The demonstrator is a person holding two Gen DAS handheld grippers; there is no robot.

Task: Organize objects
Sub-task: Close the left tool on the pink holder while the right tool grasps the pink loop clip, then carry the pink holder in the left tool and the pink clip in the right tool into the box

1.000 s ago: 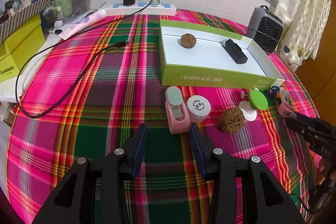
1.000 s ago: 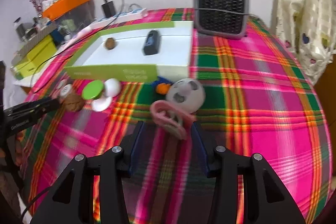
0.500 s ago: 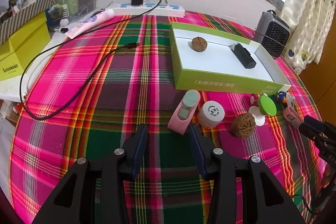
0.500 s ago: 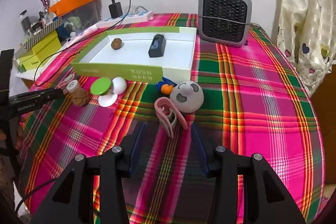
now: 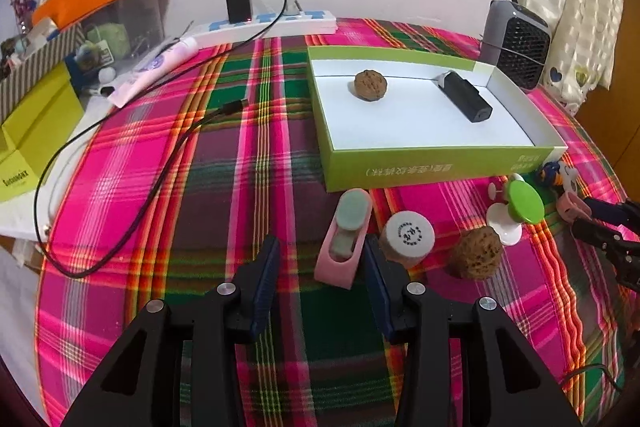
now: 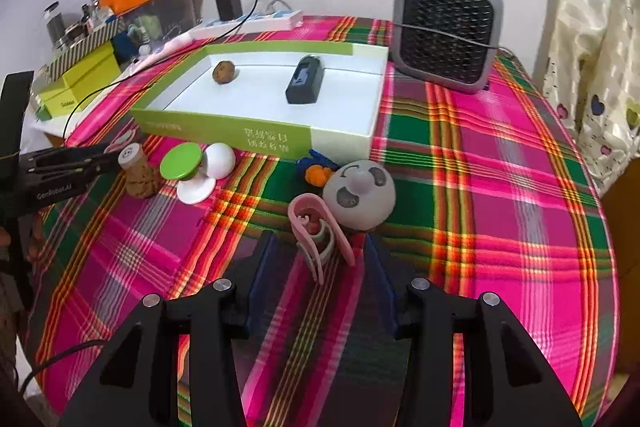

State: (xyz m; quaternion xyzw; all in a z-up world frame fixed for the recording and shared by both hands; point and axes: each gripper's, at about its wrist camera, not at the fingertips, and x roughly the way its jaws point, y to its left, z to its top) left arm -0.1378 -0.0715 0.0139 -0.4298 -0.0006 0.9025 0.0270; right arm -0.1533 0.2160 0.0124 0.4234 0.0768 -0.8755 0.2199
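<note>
Two things already lie inside the green-and-white box [image 5: 436,115], a walnut [image 5: 371,85] toward its far left corner and a black rectangular device [image 5: 464,97] toward its far right wall, so the sorting looks partly done, with the rest of the objects strung along the plaid cloth just outside the box's near wall. Off the box's near left corner lies a pink holder with a pale green insert [image 5: 344,239], and the left gripper [image 5: 320,275] hangs over it with its fingers moderately spread and nothing clamped; the holder's near end sits between the fingertips but the pads do not appear to press on it. Beside the holder, further along the near wall, stand a white-capped cork jar [image 5: 406,237], a second walnut [image 5: 475,254] and a green-and-white suction toy [image 5: 516,211]. Off the box's near right corner a pink clip [image 6: 316,231] lies against a grey round face toy [image 6: 360,193], and the right gripper [image 6: 320,267] is poised at it, likewise half spread and empty. My reading is that both hands are lining up a pick. Next, each needs to settle lower so the pads straddle its target squarely, close, lift clear of the neighbours, and carry over the near wall into the free white floor.
</note>
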